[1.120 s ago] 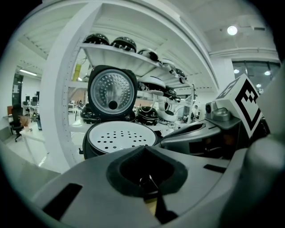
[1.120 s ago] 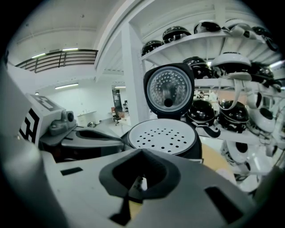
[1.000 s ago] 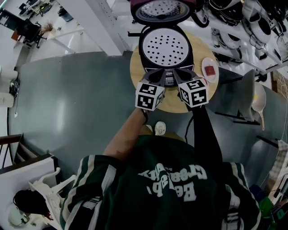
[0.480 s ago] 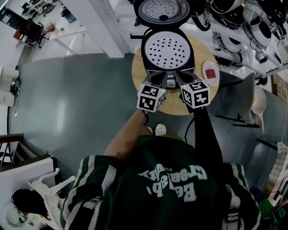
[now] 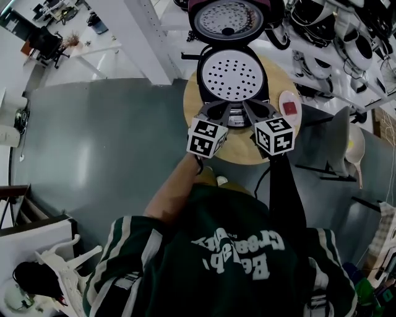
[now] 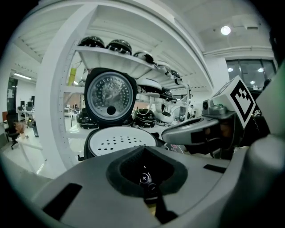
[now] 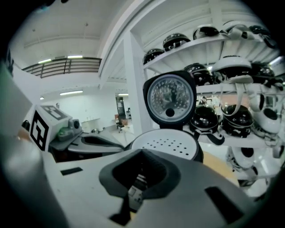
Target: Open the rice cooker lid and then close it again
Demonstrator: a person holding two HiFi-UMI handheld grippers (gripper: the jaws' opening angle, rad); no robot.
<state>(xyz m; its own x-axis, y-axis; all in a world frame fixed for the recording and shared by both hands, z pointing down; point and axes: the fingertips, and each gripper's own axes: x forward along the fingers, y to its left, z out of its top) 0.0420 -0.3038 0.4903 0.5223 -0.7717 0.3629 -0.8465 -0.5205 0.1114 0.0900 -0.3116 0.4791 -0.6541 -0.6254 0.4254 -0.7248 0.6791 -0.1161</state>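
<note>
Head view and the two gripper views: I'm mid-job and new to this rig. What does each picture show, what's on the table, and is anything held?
There is no robot here. A person holds a pair of tongs in each hand. The head view looks down from the person's head. Each gripper view rides on one pair and looks along its jaws. The marker cube on each pair is part of it. On the round wooden table stands the rice cooker, its lid tipped up and open, with a white perforated tray showing inside. Beside it lies a small dish. The left tongs and right tongs hover near the cooker's front, jaws together, holding nothing.
</note>
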